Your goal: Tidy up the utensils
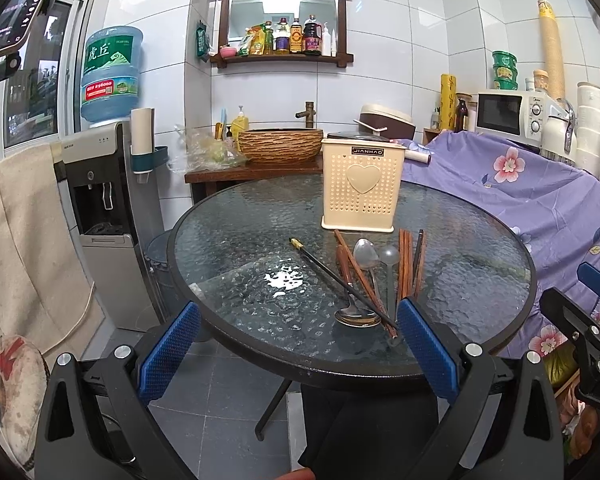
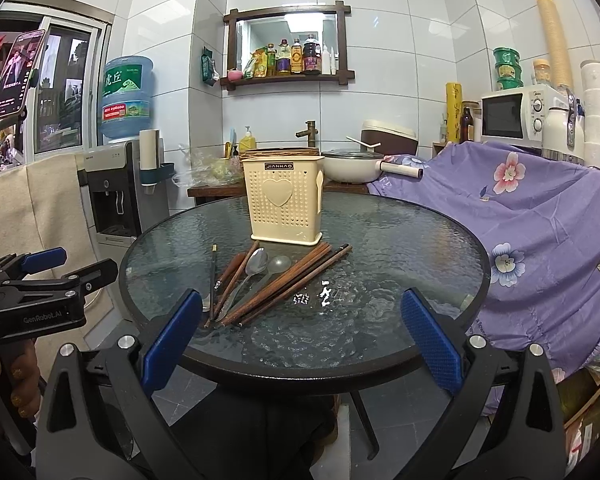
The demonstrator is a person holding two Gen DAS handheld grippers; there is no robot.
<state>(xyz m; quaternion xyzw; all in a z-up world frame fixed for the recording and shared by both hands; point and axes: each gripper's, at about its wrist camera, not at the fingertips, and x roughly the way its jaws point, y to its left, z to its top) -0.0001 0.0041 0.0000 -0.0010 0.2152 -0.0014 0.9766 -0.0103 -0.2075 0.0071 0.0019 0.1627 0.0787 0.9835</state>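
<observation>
Both grippers are hovering off the near rim of the glass table, jaws spread wide, holding nothing. The left gripper is sitting nearer the utensil pile, which is lying just ahead of its right finger; for the right gripper the pile is lying ahead-left. Long axes are running mostly away from the jaws, fanned, toward the cream holder standing upright just behind. Left arm is looking better placed to pick first.

holder cream, heart pattern | chopsticks brown | cloth purple floral
</observation>
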